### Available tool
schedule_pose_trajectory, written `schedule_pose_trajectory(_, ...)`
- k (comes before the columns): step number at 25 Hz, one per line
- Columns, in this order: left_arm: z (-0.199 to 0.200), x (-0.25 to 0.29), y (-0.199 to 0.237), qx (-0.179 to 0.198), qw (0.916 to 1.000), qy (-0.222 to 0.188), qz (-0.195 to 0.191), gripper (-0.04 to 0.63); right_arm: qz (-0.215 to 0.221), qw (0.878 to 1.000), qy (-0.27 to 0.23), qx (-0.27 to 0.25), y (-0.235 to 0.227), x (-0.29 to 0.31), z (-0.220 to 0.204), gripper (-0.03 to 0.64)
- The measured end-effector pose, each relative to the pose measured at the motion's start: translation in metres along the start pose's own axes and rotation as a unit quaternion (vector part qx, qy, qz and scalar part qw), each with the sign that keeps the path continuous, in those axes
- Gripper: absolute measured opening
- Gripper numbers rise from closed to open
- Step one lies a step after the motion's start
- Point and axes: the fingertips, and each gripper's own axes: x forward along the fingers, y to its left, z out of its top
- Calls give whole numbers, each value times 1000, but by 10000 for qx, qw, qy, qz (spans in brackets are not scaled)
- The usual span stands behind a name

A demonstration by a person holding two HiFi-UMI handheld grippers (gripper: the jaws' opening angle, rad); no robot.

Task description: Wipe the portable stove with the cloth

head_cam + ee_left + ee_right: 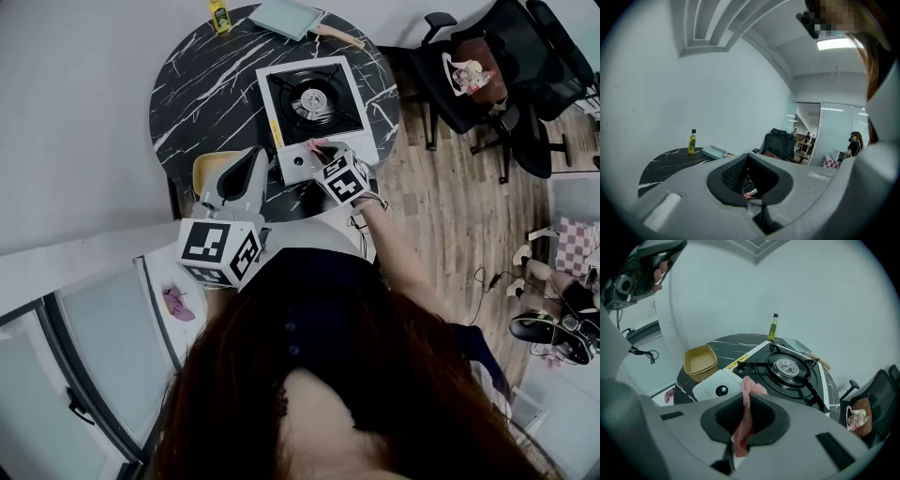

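Nearest, the right gripper (pixel 748 399) has its jaws closed on the cloth (pixel 745 420), which is pink checked and pinched into a narrow strip. The cloth's long axis runs along the jaws. One end trails back toward the camera. The other bunches up just past the jaw tips, pointing at the burner.

In the head view the cloth tip is at the near edge of the portable stove (pixel 316 105), over the control panel and right of the knob (pixel 298 161). Touching or just above, cannot tell. The right forearm (pixel 398 248) is bare and reaches forward from the body, with the marker cube facing up.

The left gripper (pixel 249 165) is raised and closer to the person, with its jaws together and nothing in them. It is aimed forward over the yellow bowls (pixel 208 169). Its own view looks level across the room, with the tabletop low in frame. The right gripper view shows it high at upper left, with fingers (pixel 657 274) on the handle.

The stove is square, with a white body and a black grate with the burner in the middle. Its knob side faces the person, turned slightly. It sits on the right half of the round black marble table (pixel 202 89). The yellow bowls are stacked left of the stove at the table's near edge.

On the far side of the table a yellow bottle (pixel 219 14) stands upright, with a pale tray (pixel 286 17) near it. Black office chairs (pixel 469 75) stand beyond the table to the right, on a wood floor.
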Motion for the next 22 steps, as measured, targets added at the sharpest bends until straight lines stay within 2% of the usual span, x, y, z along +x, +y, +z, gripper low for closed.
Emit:
schedule_pose_trajectory(9, 6, 5, 14, -32, 10000, 19, 17, 12, 251, 9996, -78, -78, 22, 7, 12, 27)
schedule_pose_trajectory(15, 3, 12, 15, -31, 9999, 79, -107, 12, 400, 9989, -237, -48, 35, 10, 17, 28)
schedule_pose_trajectory(22, 7, 17, 11, 68, 9997, 101, -214, 12, 818, 9960, -322, -148, 60, 11, 21, 28)
